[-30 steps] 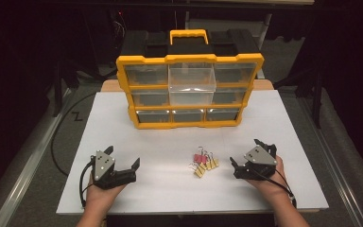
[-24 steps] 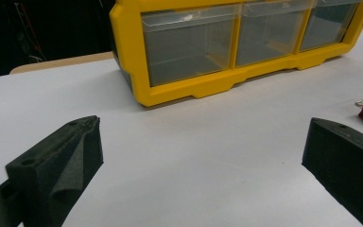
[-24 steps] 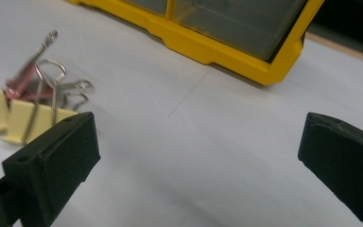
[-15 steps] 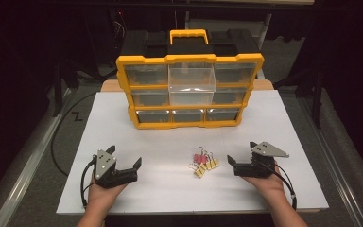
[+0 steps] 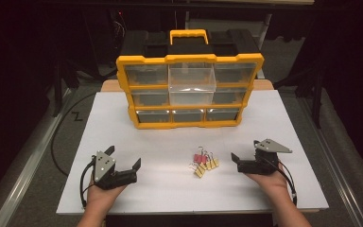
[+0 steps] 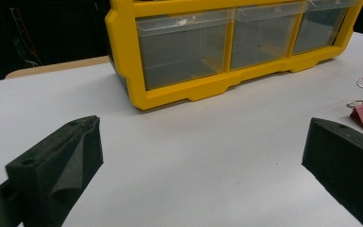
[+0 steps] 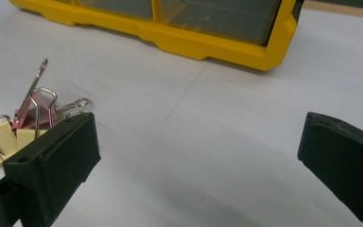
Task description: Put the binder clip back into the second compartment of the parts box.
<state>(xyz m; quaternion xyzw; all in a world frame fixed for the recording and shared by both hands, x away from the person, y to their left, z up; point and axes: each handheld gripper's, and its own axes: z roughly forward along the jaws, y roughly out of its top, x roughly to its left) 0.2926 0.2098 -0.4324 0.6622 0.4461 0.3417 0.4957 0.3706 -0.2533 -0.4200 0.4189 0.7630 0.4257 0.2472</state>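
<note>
Our left gripper rests on the table, jaws wide apart, holding nothing. The clips lie between our grippers, in front of the organizer. Our right gripper sits just beside them, jaws spread, empty.

Both hand-held grippers, left gripper and right gripper, are black-bodied, each topped with a grey three-cornered plate and trailing a thin black cable back along the forearm. The jaws are blocky matt black wedges, one on each gripper showing a small round hole near its tip. Forearms are bare, no sleeves in view.
</note>
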